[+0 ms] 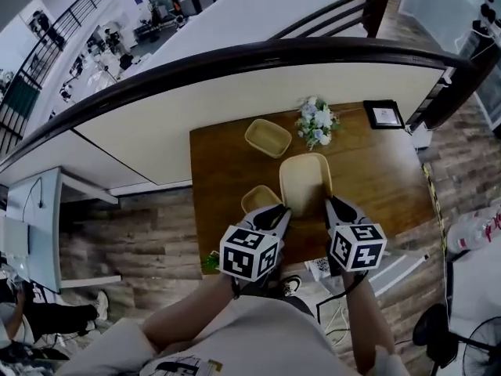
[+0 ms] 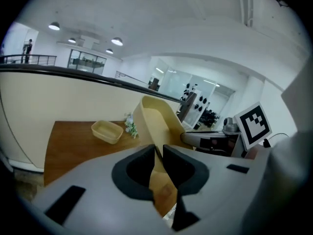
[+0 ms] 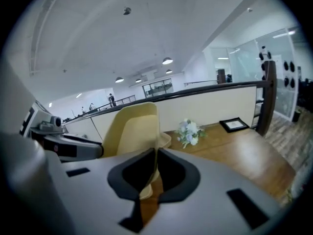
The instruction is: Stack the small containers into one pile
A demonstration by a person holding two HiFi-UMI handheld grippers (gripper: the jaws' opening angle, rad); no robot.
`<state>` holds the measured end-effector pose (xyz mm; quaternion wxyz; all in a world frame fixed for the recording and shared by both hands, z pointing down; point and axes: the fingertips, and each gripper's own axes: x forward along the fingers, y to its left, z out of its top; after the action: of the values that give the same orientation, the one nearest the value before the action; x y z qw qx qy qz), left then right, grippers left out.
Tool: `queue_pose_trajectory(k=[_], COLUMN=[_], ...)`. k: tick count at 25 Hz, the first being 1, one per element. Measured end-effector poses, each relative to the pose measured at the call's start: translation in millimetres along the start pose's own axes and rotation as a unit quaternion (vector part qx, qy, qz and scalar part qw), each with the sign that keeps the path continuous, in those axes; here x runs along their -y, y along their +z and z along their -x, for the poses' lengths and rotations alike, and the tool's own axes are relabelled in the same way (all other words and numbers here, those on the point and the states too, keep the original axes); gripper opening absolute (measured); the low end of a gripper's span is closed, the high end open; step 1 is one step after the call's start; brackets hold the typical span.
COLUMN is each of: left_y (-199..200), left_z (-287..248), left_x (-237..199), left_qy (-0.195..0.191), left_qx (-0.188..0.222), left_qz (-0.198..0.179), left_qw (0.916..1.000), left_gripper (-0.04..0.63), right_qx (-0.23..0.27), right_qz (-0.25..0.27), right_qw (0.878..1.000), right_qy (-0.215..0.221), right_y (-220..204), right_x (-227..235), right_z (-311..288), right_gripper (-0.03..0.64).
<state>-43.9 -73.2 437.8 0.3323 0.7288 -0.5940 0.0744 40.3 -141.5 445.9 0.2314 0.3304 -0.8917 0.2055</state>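
Observation:
Both grippers hold one pale yellow container point(image 1: 305, 180) tilted above the wooden table point(image 1: 227, 171). My left gripper point(image 1: 282, 211) is shut on its left rim, and in the left gripper view the jaws point(image 2: 159, 153) pinch the thin wall of the held container point(image 2: 157, 121). My right gripper point(image 1: 329, 203) is shut on the right rim, and in the right gripper view the wall of the held container point(image 3: 133, 126) sits between the jaws point(image 3: 155, 155). A second container point(image 1: 268, 137) point(image 2: 107, 131) rests farther back on the table. A third container point(image 1: 259, 200) lies just left of the held one.
A small bunch of white and blue flowers point(image 1: 316, 121) point(image 3: 188, 132) stands at the back of the table. A black picture frame point(image 1: 385, 114) point(image 3: 235, 124) sits at the back right corner. A curved dark railing point(image 1: 235, 57) runs behind the table.

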Motion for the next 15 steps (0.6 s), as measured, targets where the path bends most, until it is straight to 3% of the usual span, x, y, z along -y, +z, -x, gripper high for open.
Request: queue_pose_trajectory(k=[8, 15], left_y=[-53.6, -109.3], left_z=[4.4, -3.3], left_x=[-76.5, -114.4], left_qy=[0.08, 0.114], left_qx=[-0.033, -0.066], left_qz=[0.096, 0.197], left_qw=[0.9916, 0.9716], left_gripper=[0.058, 0.057], right_qx=[-0.093, -0.17], right_qz=[0.052, 0.082], right_qw=[0.992, 0.978], right_qy=[0.061, 0.085], right_y=[-45.5, -99.3], right_x=[-42.9, -58.9], right_z=[-83.5, -132.2], right_gripper=[0.026, 0.026])
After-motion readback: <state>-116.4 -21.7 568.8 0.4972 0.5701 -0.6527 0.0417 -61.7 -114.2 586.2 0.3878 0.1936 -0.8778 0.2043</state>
